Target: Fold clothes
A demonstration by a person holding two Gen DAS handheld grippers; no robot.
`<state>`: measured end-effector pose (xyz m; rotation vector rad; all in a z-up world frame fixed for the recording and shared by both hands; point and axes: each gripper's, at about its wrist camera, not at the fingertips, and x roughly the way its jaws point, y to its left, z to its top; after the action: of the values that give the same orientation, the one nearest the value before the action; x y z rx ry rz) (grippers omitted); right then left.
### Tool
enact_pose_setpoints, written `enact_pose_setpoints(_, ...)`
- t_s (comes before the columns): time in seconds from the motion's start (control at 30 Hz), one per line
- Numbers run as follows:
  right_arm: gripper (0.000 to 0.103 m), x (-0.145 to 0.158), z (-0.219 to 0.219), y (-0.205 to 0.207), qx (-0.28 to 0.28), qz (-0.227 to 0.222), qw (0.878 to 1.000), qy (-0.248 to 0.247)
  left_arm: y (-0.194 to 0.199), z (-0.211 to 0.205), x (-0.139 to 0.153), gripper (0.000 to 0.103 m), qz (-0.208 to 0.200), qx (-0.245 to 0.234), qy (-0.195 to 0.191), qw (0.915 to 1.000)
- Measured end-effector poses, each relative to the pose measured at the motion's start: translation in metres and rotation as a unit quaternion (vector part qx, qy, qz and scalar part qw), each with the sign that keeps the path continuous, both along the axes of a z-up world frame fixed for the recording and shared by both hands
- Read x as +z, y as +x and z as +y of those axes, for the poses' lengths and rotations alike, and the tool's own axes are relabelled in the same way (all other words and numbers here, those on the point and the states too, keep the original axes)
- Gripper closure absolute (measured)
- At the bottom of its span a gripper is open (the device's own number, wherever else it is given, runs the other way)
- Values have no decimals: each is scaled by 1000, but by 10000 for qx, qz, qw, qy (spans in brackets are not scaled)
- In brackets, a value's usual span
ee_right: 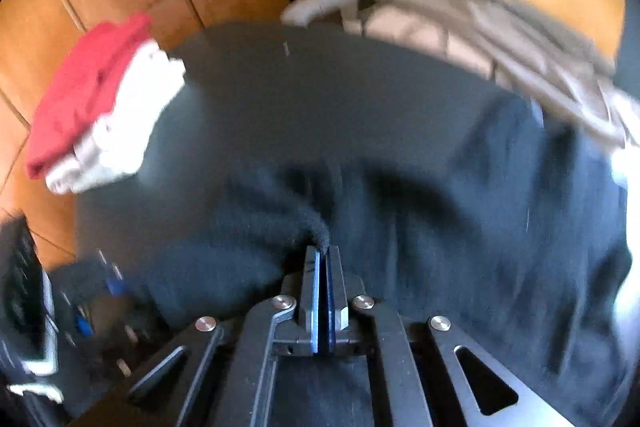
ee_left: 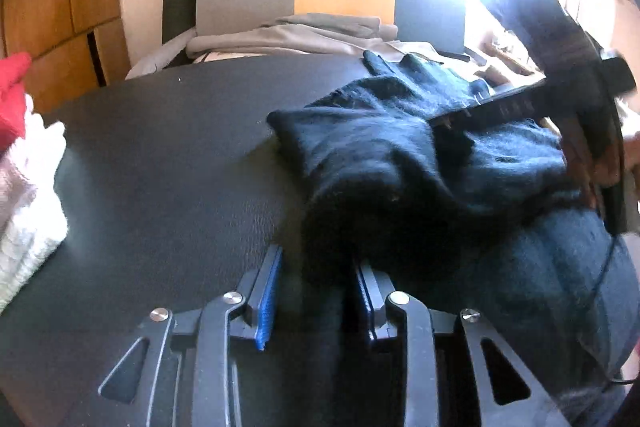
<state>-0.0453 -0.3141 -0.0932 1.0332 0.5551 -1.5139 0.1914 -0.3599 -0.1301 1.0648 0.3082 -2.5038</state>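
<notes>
From the left wrist view, our left gripper [ee_left: 318,267] straddles a thick fold of the dark sweater [ee_left: 400,155], which lies right of centre on the black table [ee_left: 160,167]. We cannot tell whether its pads press the cloth. The right gripper's arm crosses the sweater's far right.

From the right wrist view, our right gripper [ee_right: 323,255] is clenched, with a point of the sweater's knit pinched at its tips. A folded red and white stack [ee_right: 100,107] sits far left. To fold well, we should keep both corners taut and level, then carry them over together.
</notes>
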Motion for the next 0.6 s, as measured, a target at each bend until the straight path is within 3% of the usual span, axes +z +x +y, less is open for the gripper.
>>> enact_pose_setpoints(0.1, 100, -2, 17, -2, -271, -167, 9991, -268, 2, -3, 2, 70, 21, -32, 147, 9999)
enact_pose_setpoints(0.2, 99, -4, 19, -1, -369, -166, 9985, -368, 8, -19, 8, 70, 120, -157, 764, 9969)
enact_pose_setpoints(0.27, 94, 0, 21, 0, -410, -188, 9980, -443, 18, -34, 20, 70, 412, 21, 1160, 9924)
enact_pose_setpoints(0.3, 90, 4, 23, 0, -444, -193, 9976, -497, 22, -43, 25, 70, 556, 119, 1330, 9895)
enact_pose_setpoints(0.37, 72, 13, 34, -2, -623, -295, 9955, -648, 27, -66, 33, 67, 823, 318, 1718, 9812)
enact_pose_setpoints(0.4, 55, 20, 45, -4, -772, -356, 9934, -766, 29, -79, 36, 66, 961, 449, 1952, 9750)
enact_pose_setpoints(0.43, 48, 26, 56, -6, -899, -357, 9913, -887, 28, -87, 39, 66, 1037, 514, 2085, 9712)
enact_pose_setpoints(0.5, 48, 36, 82, -8, -1159, -389, 9870, -1044, 26, -99, 44, 66, 1104, 535, 2189, 9680)
enact_pose_setpoints(0.6, 44, 34, 116, -5, -1452, -395, 9844, -917, 20, -101, 48, 66, 936, 500, 1930, 9755)
